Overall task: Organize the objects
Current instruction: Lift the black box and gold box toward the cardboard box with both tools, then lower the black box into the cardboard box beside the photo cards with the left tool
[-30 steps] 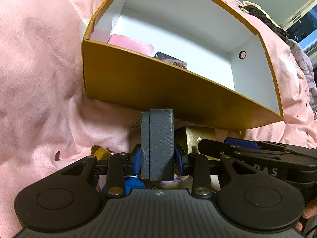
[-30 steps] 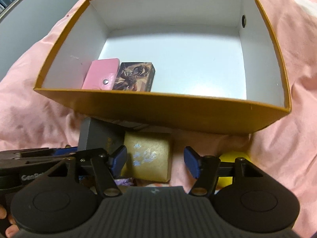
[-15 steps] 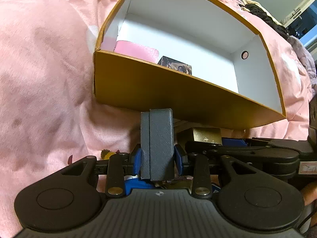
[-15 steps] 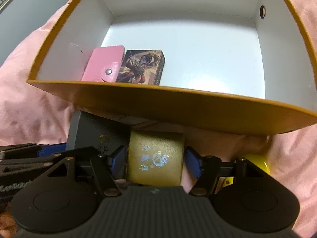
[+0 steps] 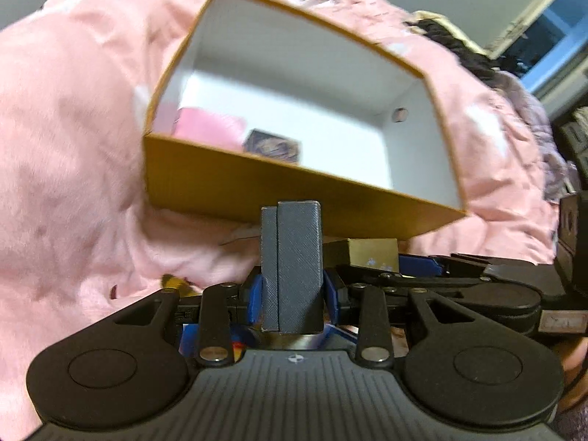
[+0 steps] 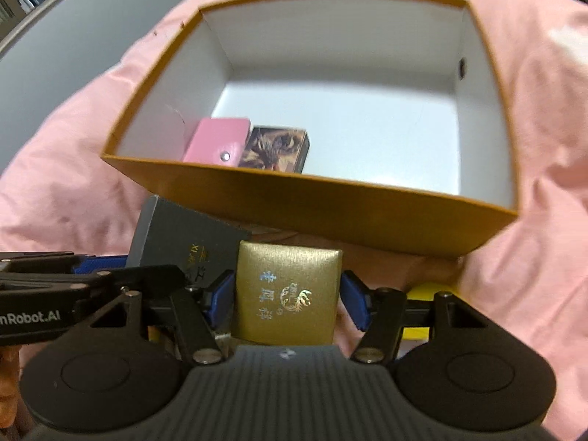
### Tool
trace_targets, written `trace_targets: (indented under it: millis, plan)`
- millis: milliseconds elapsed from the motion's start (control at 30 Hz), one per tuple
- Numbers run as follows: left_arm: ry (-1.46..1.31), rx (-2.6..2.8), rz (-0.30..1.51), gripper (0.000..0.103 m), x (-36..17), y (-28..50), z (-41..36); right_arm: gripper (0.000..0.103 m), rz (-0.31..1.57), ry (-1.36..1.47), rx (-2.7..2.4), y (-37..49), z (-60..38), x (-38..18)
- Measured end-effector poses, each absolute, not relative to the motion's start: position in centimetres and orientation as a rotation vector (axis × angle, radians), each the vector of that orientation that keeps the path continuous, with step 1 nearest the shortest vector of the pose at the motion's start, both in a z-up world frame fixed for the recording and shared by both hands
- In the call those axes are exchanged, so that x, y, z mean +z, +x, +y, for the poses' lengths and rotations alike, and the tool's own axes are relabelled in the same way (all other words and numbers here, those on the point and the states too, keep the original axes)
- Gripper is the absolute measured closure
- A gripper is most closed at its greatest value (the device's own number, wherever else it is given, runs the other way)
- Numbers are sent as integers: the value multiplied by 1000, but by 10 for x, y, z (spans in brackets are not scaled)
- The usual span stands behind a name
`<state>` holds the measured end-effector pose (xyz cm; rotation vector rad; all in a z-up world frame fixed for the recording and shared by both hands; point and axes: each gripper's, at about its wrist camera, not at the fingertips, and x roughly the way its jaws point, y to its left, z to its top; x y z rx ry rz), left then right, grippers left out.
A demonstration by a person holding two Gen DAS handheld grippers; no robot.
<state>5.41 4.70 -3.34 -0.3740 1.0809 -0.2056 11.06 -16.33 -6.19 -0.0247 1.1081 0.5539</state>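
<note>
Nearest, the left gripper clamps a dark grey box on edge between its blue pads. Beside it, the right gripper has its pads pressed against both sides of a gold box. Just ahead of both sits the orange carton on pink bedding, holding a pink wallet and a picture-printed box side by side.

Legible marking is limited to "nRobot.AI" in white on the black body of the left tool at the right wrist view's left edge, while gilt characters on the gold box and grey box remain unreadable.
</note>
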Motion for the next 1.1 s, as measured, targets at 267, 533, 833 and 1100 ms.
trace_targets:
  millis: [267, 533, 833, 1100]
  plan:
    - [-418, -305, 951, 65, 8, 45, 31, 39, 973, 13, 529, 94, -196, -11]
    - [-439, -330, 825, 65, 37, 70, 20, 40, 837, 77, 472, 113, -211, 23]
    - [-422, -257, 845, 65, 25, 124, 26, 40, 779, 3, 380, 157, -196, 19]
    - [-510, -278, 1015, 65, -26, 166, 38, 40, 814, -28, 387, 182, -187, -1]
